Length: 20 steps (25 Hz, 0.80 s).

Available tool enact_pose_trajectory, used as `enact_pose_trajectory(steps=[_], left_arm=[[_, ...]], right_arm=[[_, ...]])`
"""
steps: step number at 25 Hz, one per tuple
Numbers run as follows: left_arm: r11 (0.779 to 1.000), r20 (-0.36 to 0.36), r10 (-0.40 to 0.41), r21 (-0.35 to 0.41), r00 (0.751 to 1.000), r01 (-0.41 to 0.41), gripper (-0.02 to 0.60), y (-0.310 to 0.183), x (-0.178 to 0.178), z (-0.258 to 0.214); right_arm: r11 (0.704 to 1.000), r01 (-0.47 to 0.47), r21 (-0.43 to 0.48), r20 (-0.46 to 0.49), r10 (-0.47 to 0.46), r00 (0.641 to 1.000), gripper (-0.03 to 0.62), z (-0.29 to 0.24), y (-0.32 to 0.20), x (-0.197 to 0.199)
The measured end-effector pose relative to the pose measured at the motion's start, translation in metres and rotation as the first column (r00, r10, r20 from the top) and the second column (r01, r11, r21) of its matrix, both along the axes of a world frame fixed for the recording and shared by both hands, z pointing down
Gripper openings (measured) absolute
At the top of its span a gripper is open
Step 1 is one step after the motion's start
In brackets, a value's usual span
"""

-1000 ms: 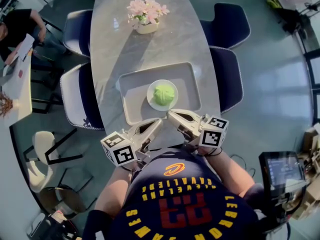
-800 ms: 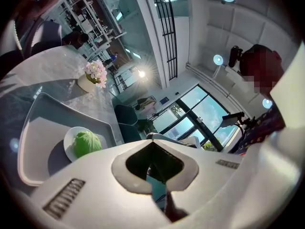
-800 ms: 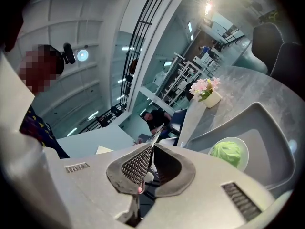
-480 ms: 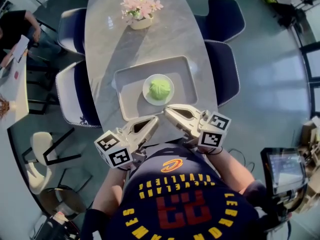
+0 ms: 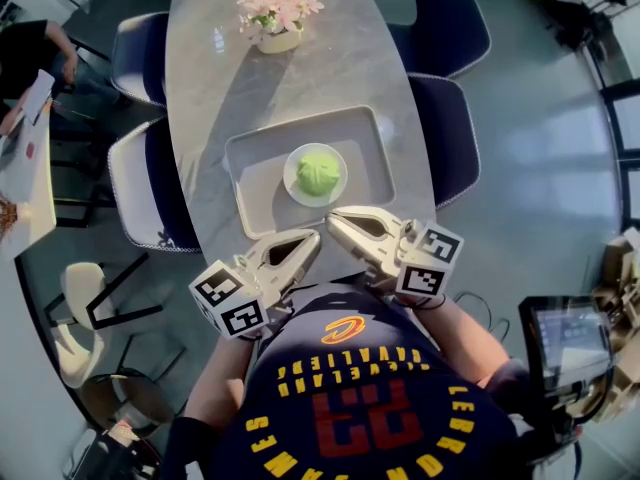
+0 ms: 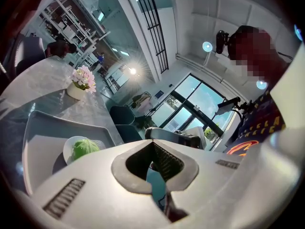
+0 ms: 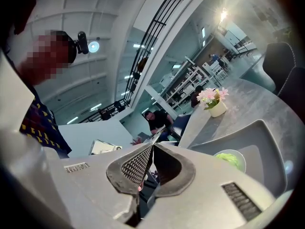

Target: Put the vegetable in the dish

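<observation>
Grey marble table (image 5: 300,83) carries grey tray (image 5: 255,183) (near end), flower pot (image 5: 278,40) far end.

An open-plan office: a long marble table (image 5: 300,98), navy chairs (image 5: 445,28), metal shelving (image 6: 71,20), and a person (image 5: 25,53) seated at another desk (image 5: 30,168).

I see the vegetable (image 5: 318,173) sitting in the dish (image 5: 291,180), and the dish resting on the tray (image 5: 250,168), about at its middle. The tray lies on the table (image 5: 300,78) at my near end; the flower pot (image 5: 277,13) stands at the far end, well behind it. Chairs (image 5: 447,128) flank the table on both sides. My left gripper (image 5: 312,238) and right gripper (image 5: 334,219) hang side by side just before the tray's near edge.
</observation>
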<state>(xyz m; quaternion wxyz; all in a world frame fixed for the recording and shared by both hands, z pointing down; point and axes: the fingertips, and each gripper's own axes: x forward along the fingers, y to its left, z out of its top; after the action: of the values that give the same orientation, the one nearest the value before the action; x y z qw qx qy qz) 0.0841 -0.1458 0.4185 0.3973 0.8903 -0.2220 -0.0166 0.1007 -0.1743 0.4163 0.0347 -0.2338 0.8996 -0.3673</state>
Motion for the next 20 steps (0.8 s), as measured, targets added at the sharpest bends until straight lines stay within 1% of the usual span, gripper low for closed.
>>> enact_pose_trajectory(steps=[3,6,12,20], left_arm=[[1.000,0.003,0.005,0.010,1.000,-0.005,0.000,-0.0012,0.0016,-0.0019],[1.000,0.005,0.015,0.016,1.000,-0.015,0.000,-0.0031,0.0041,-0.0015],[1.000,0.012,-0.008,-0.002,1.000,0.008,0.000,-0.0059,0.0013,0.0010],[1.000,0.022,0.000,-0.007,1.000,0.001,0.000,-0.0072,0.0045,0.0051]], right_arm=[[1.000,0.004,-0.006,0.009,-0.004,1.000,0.015,0.0012,0.0001,-0.0004],[1.000,0.002,0.007,-0.007,-0.002,1.000,0.015,0.0025,-0.0018,-0.0001],[1.000,0.015,-0.013,-0.001,-0.015,1.000,0.015,0.0080,-0.0016,-0.0029],[1.000,0.008,-0.012,0.000,-0.008,1.000,0.015,0.0089,-0.0020,-0.0007]])
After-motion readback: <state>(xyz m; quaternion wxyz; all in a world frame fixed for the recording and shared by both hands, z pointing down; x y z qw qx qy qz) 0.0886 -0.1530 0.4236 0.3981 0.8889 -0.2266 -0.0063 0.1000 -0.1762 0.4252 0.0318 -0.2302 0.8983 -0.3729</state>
